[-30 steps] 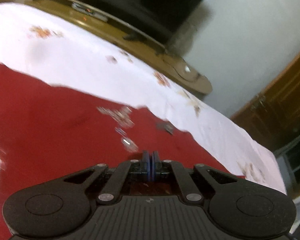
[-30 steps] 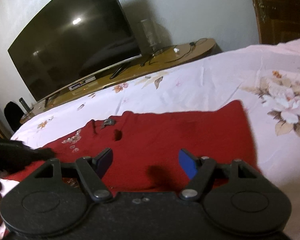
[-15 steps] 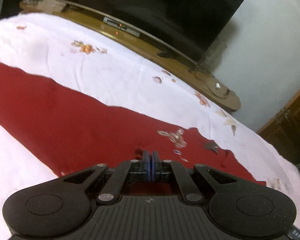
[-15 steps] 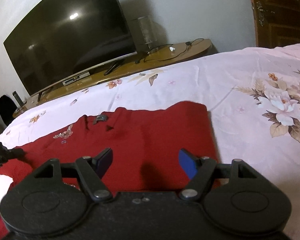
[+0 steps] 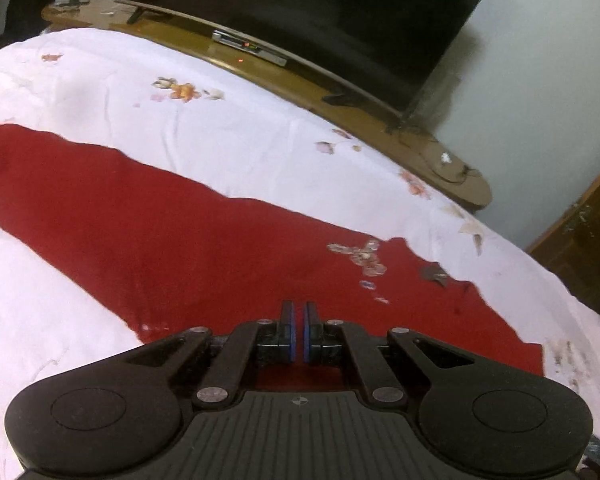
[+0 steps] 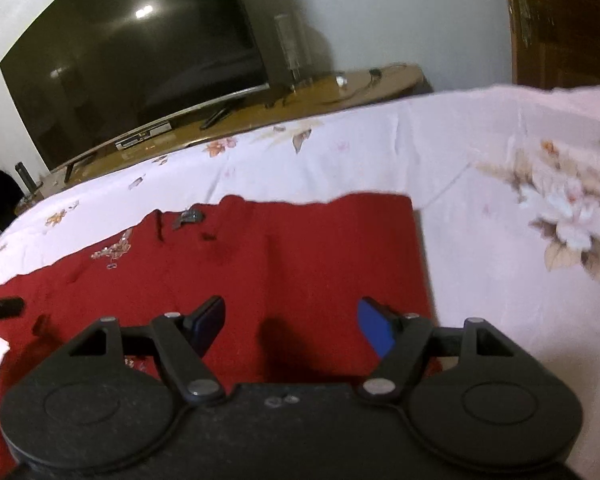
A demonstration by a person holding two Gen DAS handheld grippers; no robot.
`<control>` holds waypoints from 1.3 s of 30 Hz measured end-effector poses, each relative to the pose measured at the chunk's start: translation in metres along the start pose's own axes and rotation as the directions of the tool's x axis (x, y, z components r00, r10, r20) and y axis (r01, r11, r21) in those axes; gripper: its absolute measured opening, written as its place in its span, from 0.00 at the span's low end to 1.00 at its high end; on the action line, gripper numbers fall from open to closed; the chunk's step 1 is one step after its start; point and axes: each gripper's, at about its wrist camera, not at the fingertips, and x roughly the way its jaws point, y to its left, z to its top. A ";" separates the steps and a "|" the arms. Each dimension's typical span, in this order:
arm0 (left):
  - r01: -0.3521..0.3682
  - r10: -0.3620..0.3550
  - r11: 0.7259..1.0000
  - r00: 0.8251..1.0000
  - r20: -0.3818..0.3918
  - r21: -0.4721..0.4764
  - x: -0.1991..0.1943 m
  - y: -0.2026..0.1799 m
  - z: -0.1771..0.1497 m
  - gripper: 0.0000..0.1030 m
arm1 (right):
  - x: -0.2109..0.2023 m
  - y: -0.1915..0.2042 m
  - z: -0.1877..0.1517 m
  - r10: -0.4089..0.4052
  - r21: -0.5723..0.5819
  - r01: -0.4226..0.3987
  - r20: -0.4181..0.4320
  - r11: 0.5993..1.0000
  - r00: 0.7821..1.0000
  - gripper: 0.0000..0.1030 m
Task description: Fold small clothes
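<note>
A red garment (image 5: 160, 236) with a small sequin motif (image 5: 360, 256) lies spread flat on a white floral bedsheet (image 5: 220, 128). My left gripper (image 5: 299, 320) hovers over the garment's near edge with its blue pads almost touching; I see no cloth between them. In the right wrist view the same red garment (image 6: 300, 264) lies flat below my right gripper (image 6: 292, 320), which is open and empty above its near part. The tip of the left gripper (image 6: 0, 306) shows at the far left of that view.
A long wooden TV stand (image 5: 300, 80) with a large dark TV (image 6: 132, 60) runs along the far side of the bed. A brown wooden door (image 6: 560, 20) stands at the right. The floral sheet (image 6: 540, 200) extends to the right of the garment.
The left gripper has pulled back and turned left, showing more of the garment stretched flat. The right gripper has moved closer over the garment; its jaws stay open.
</note>
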 end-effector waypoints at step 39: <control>-0.067 0.069 0.997 0.996 -0.048 0.040 0.017 -0.009 -0.014 0.01 | 0.032 -0.023 0.042 -0.032 -0.052 0.033 0.015 0.998 0.999 0.35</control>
